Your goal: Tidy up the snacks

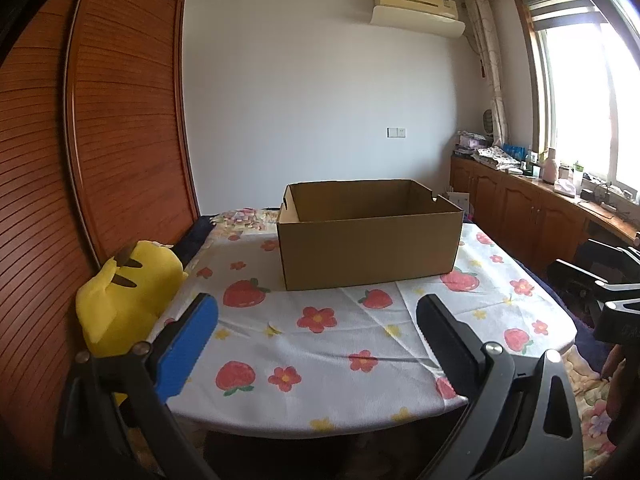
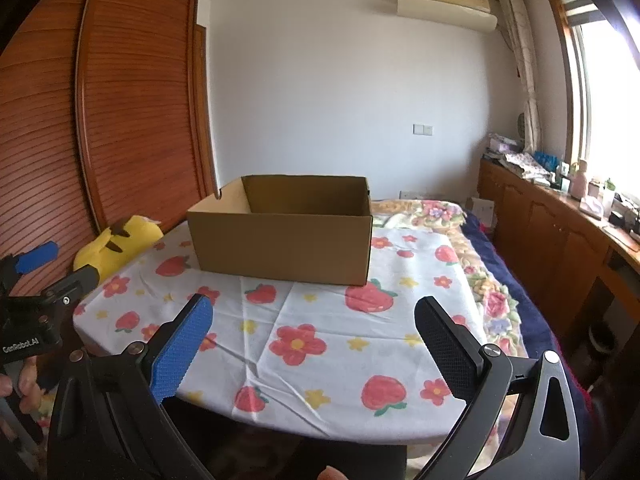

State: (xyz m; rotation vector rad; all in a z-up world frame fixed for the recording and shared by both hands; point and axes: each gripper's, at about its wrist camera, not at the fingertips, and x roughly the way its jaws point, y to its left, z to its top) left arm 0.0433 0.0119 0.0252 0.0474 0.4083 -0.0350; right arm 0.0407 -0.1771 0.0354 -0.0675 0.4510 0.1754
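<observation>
Both the left gripper (image 1: 318,320) and right gripper (image 2: 314,320) hover spread and empty before the open cardboard box (image 1: 368,236); no snacks show, so its floor stays unjudged.

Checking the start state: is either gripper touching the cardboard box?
Apart. In the left wrist view, bare tablecloth lies between the open left gripper and the cardboard box; the right wrist view shows the same gap before the right gripper.
</observation>
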